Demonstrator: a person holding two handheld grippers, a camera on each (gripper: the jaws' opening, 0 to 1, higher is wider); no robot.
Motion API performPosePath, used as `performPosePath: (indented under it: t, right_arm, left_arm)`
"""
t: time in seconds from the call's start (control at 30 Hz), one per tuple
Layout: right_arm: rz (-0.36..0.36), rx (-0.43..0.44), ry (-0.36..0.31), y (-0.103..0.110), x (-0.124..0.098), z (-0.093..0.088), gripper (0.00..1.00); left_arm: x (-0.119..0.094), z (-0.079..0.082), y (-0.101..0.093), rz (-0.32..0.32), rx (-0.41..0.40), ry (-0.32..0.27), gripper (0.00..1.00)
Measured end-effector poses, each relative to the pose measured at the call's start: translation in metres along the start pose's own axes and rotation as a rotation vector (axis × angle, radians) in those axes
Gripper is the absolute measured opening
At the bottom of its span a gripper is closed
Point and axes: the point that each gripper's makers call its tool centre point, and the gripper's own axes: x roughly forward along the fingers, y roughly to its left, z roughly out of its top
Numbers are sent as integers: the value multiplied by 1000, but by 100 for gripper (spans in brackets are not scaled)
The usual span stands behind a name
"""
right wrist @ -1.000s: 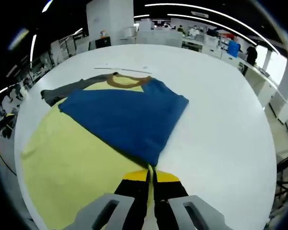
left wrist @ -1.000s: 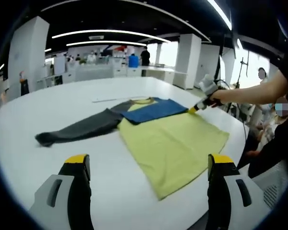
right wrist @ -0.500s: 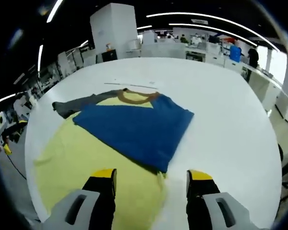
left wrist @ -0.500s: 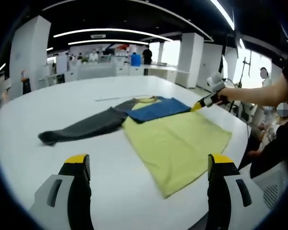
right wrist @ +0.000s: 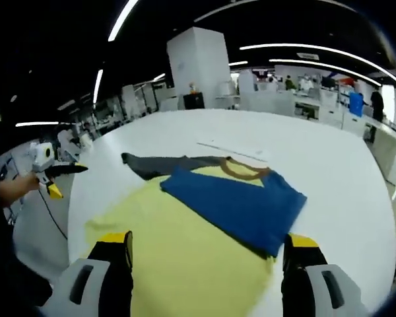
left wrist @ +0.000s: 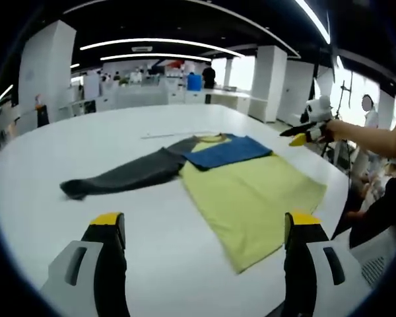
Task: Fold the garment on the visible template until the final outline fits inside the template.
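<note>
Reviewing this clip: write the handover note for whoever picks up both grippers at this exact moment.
Left gripper: open, empty, held above the table short of the garment.
Right gripper: open, empty, over the yellow body.
Garment lies flat; the blue sleeve is folded across the chest, the grey sleeve is stretched out on the table.
Done: one sleeve fold.
Left: fold in the grey sleeve, then probably fold the body smaller. I cannot make out a template outline.
</note>
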Motion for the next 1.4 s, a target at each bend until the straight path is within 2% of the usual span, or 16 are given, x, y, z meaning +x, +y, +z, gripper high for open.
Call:
performPosePath:
  t: [0.1,0.3,0.47,0.73,0.93,1.4]
  right_arm:
    - [29,-12,-24,12,-6,5,99]
    - [79,-33,-37,34,-15,5,99]
    - [112,-25,-44,49,-20,3,99]
    - [94,-15,-46,53,-26,-2,97]
    - [72,-28,-20,53,-30,-10,97]
    - [80,-27,-9,58,-27,-18,97]
  left_arm:
    - [-1,3,5,14,-10,-5,96]
    - [-2,10,22,49,-44,-31,94]
    - [-2,11,48,142,-94,-38,90]
    - [-1,18,78,264,-126,-58,79]
    - [-6,20,122,435,-127,-76,64]
    - [12,22,182,578,-170,-116,43]
